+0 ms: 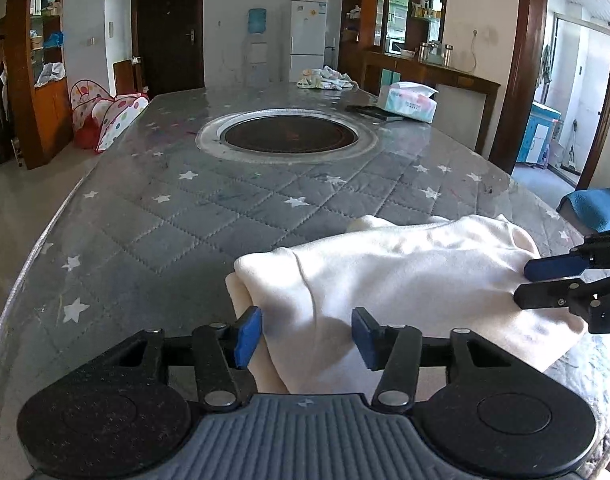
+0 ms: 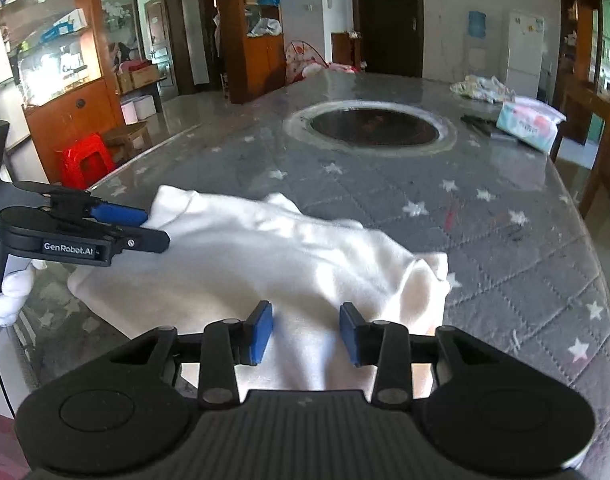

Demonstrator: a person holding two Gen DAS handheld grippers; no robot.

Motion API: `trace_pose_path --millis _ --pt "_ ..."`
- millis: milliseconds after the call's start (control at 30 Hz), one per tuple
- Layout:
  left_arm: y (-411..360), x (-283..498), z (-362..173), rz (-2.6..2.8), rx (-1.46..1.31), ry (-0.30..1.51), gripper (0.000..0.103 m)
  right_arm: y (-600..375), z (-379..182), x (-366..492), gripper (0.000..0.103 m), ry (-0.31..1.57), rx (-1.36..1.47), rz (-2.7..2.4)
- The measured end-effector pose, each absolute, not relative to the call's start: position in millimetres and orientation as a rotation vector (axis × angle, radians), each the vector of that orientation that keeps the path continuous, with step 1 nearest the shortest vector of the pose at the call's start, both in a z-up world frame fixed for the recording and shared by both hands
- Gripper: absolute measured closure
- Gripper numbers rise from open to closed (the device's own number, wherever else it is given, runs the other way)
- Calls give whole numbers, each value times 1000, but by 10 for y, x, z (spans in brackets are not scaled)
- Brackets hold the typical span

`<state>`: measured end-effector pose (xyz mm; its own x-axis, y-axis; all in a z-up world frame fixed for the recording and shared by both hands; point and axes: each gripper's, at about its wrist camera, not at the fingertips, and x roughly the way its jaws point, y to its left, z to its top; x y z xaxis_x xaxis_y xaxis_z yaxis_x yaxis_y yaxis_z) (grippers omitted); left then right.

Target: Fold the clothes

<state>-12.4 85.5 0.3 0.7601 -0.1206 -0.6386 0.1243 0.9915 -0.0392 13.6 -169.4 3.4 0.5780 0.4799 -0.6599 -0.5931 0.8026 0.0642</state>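
I am working two hand-held claws over a white garment (image 1: 405,276) that lies bunched and partly doubled over at the near edge of a long table (image 1: 209,216) covered in grey quilted cloth with white stars. From the left wrist view, my left claw (image 1: 307,338) sits at the garment's near left corner; its blue pads stand apart with cloth lying loosely between them, not pinched, so I read it as open. From the right wrist view, my right claw (image 2: 306,334) sits over the garment's near right part, its pads also parted, with white fabric beneath and between them but no squeeze that I can see. Each claw shows in the other's view, side-on at the garment's far side edges. As I judge it, the step in hand is letting go after a fold, or setting up a fresh hold. To do it well, I would keep both claws low and level with each other, take matching corners, pinch only one clean layer of edge, and move both together so the fold line stays straight and the loose ridge across the middle flattens rather than drags.
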Motion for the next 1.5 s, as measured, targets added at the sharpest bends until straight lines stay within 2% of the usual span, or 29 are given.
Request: trace_pose_path --millis 67,600,967,1167,1367,1433,1500 --pt "839 -141 16 -139 3 694 45 -1688 43 116 59 713 -173 636" --pt "830 -288 36 -107 15 708 37 -1614 -10 9 58 718 -199 660" --pt "810 -416 47 -111 4 702 32 -1553 -56 -113 46 728 -208 682" --pt "829 -482 61 -93 11 701 25 -1568 34 -166 45 694 -204 691" --pt "786 -554 89 -108 2 696 21 -1556 37 -232 33 691 -203 701" --pt "760 -590 101 -115 8 691 19 -1560 57 -261 33 685 -198 703" --pt "736 -621 109 -118 11 688 17 -1560 75 -285 26 676 -197 702"
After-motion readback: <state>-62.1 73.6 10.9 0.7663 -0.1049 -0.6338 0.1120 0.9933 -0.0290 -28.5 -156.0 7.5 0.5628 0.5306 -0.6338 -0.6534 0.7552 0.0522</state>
